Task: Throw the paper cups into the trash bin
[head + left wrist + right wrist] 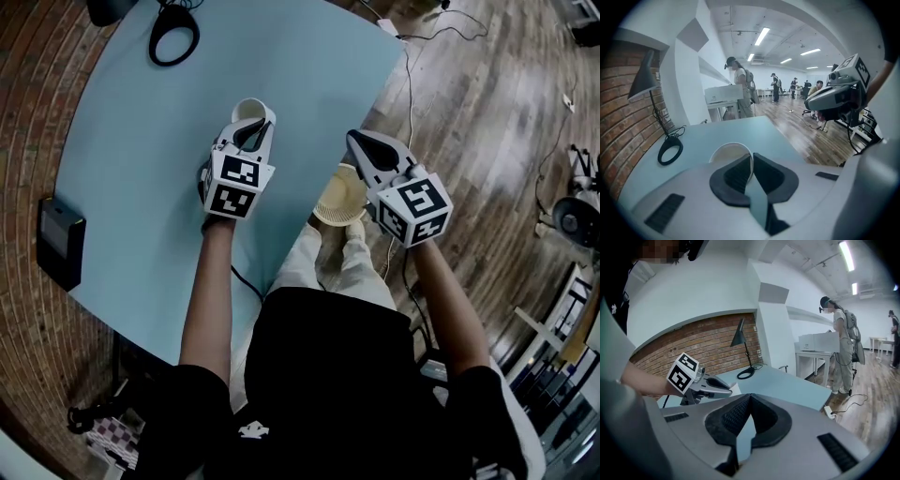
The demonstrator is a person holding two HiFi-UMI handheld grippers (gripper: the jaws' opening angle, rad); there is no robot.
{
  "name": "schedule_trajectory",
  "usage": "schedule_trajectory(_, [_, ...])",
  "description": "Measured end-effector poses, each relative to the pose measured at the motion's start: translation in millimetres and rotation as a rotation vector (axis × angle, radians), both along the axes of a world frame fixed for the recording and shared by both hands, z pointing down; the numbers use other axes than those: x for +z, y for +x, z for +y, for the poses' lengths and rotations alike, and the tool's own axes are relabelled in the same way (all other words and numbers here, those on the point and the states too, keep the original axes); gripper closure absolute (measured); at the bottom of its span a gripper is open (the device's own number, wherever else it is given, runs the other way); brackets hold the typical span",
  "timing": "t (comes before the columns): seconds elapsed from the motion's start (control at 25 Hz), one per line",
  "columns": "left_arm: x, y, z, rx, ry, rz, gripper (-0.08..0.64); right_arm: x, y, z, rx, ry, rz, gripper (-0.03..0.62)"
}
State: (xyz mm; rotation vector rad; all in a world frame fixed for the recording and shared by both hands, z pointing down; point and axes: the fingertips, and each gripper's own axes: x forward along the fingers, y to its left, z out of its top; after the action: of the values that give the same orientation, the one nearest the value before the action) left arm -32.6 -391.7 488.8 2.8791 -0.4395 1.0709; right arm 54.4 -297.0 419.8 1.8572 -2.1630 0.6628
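A white paper cup is held over the light blue table, just above its top. My left gripper is shut on the cup's wall at the rim. In the left gripper view the cup opens toward the camera, with its wall pinched between the dark pads. My right gripper hovers past the table's right edge, shut with nothing in it. In its own view the right gripper's pads meet at the tips. A tan round ribbed container sits below it by the person's legs.
A black ring-shaped lamp base lies at the table's far end, and a black box rests on its left edge. Cables trail over the wooden floor at the right. Several people stand far back in the room.
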Motion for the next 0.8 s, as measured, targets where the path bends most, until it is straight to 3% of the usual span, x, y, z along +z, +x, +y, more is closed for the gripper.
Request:
schedule_trajectory(0.24, [-11,8,15,0.043,-0.023,0.029,0.531,-3,11,10,0.065,0.008,0.029,0.591])
schedule_trajectory(0.48, [-11,34,52,0.164,-0.024,0.053,0.531,-1,25,30,0.112,-0.005,0.038,0.591])
schedule_trajectory(0.8, [-25,53,96,0.192,-0.023,0.065,0.531,-3,37,62,0.112,0.004,0.047,0.591])
